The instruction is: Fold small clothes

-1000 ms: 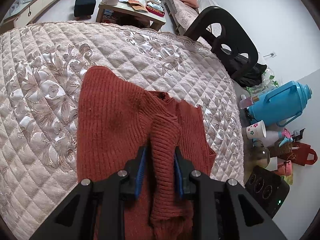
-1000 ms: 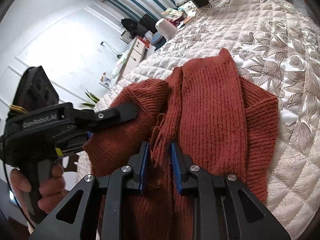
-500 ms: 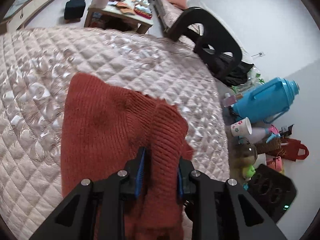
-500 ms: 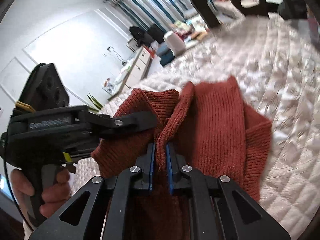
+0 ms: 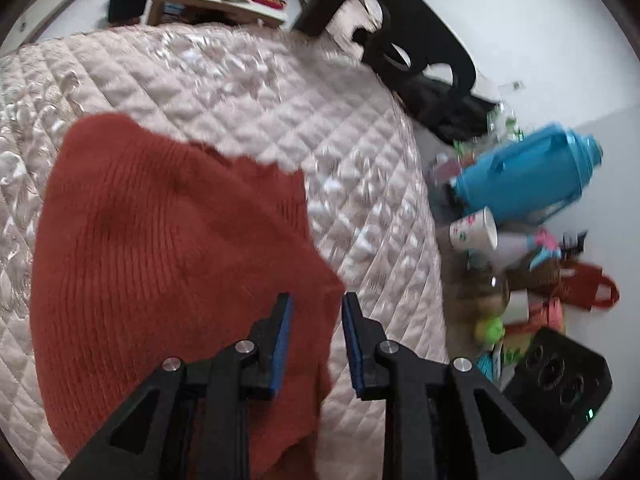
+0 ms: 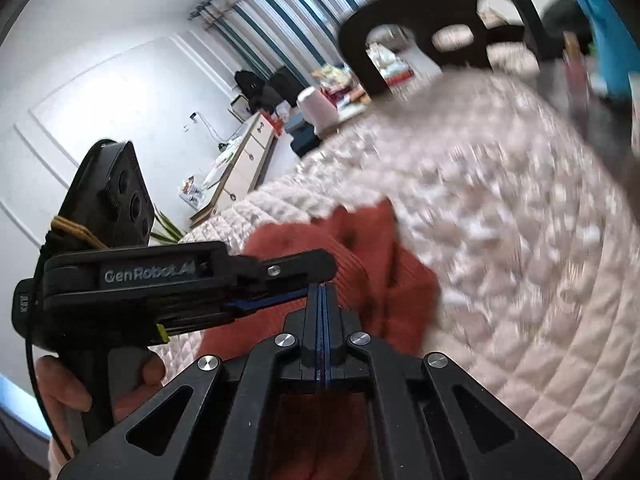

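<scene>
Left tongs (image 5: 317, 301) gripped the sweater (image 5: 160, 260) edge, apparently to draw its fold across; right tongs (image 6: 322, 289) were clenched shut.

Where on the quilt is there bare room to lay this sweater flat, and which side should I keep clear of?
Bare quilted bedspread lies beyond the rust knit sweater, up to the black chair, and in a strip to the sweater's right, toward the bed edge. Past that edge it is crowded: blue thermos jug, floral paper cup, red bag.
</scene>
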Available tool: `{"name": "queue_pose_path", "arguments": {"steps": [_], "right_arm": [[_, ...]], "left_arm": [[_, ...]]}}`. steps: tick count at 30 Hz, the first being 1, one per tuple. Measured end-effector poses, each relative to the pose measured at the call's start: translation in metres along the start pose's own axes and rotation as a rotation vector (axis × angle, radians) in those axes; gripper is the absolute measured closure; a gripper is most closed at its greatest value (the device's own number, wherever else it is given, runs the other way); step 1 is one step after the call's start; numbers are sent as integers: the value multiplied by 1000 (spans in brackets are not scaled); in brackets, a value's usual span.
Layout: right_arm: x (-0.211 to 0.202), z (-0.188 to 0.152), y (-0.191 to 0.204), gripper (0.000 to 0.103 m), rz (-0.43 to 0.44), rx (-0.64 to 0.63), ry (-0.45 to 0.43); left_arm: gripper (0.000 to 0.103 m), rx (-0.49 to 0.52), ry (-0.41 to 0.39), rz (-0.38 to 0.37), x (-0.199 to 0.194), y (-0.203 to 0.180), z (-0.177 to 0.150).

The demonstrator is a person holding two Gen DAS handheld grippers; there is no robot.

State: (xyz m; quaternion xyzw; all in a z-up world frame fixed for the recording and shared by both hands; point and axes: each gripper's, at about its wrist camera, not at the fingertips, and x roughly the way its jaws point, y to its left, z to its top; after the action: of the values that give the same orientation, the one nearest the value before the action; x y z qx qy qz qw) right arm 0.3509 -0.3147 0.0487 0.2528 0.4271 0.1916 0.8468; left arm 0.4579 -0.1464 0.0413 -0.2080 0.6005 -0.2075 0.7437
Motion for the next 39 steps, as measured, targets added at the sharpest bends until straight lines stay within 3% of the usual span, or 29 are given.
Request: {"name": "queue_pose_path", "arguments": {"steps": [2, 6, 8, 11, 15, 23, 25, 28, 31, 33, 39], "right_arm": [[2, -6, -7, 101, 28, 6, 14], [-1, -20, -8, 69, 165, 28, 62], [-2, -26, -3, 62, 190, 17, 87], [9, -27, -1, 41, 172, 40, 106], [33, -28, -3, 40, 188, 107, 161], [45, -24, 13, 40, 149, 76, 187], [44, -23, 18, 44, 111, 28, 165], [56, -22, 23, 47, 134, -7, 174], [56, -24, 31, 53, 104, -72, 158], [62, -25, 25, 53, 162, -20, 199], [66, -25, 23, 57, 93, -17, 185]], "left_arm": [[68, 15, -18, 13, -7, 4, -4], [43, 31, -72, -17, -39, 17, -11], [41, 44, -101, 2, -55, 25, -15], [41, 55, -144, 24, -74, 39, -24], [38, 50, -153, 44, -88, 59, -38], [37, 28, -125, 55, -90, 93, -55], [37, 17, -119, 58, -88, 101, -58], [37, 1, -103, 54, -83, 110, -61], [37, -14, -94, 39, -80, 116, -63], [37, -9, -96, 38, -80, 117, -64], [37, 3, -93, 39, -78, 115, -65]]}}
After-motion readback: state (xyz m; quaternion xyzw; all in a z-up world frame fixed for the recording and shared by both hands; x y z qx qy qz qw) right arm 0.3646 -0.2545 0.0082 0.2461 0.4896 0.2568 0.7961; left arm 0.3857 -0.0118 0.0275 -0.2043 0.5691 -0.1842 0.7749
